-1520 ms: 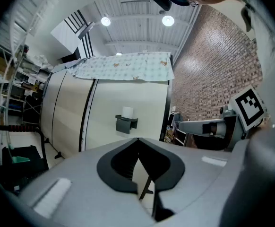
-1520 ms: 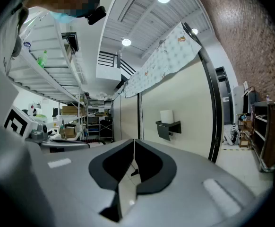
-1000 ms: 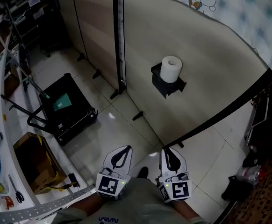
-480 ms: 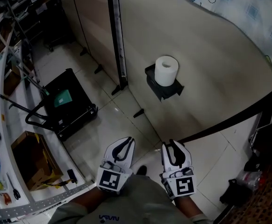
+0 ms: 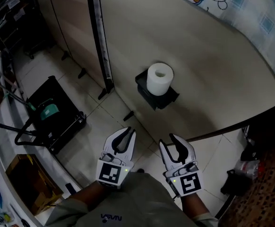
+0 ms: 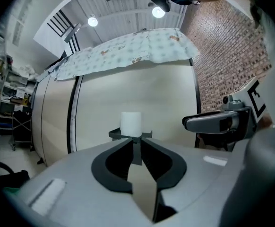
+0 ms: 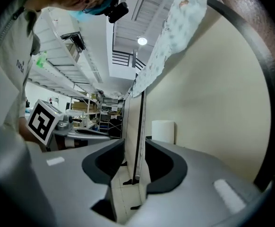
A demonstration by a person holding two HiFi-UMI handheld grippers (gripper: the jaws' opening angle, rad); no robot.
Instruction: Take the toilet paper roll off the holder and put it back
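A white toilet paper roll (image 5: 159, 79) stands upright on a black holder (image 5: 157, 96) fixed to a beige partition wall. Both grippers hover side by side over the floor, short of the wall and pointing at it. My left gripper (image 5: 126, 132) is shut with nothing in it; in the left gripper view the roll (image 6: 131, 124) and the holder (image 6: 115, 135) sit straight ahead beyond its tips. My right gripper (image 5: 170, 139) is open and empty, and its jaws have just been opening. In the right gripper view the roll (image 7: 163, 131) shows just right of the gap.
A black upright post (image 5: 97, 37) divides the partition panels, and small black feet stick out along the wall's base. A black folded cart (image 5: 52, 119) and a cardboard box (image 5: 24, 176) lie on the tiled floor at left. Dark bags (image 5: 236, 181) sit at lower right.
Both grippers have moved forward toward the partition, so the roll and holder now look nearer. The right gripper's jaws have spread apart; the left stays together.
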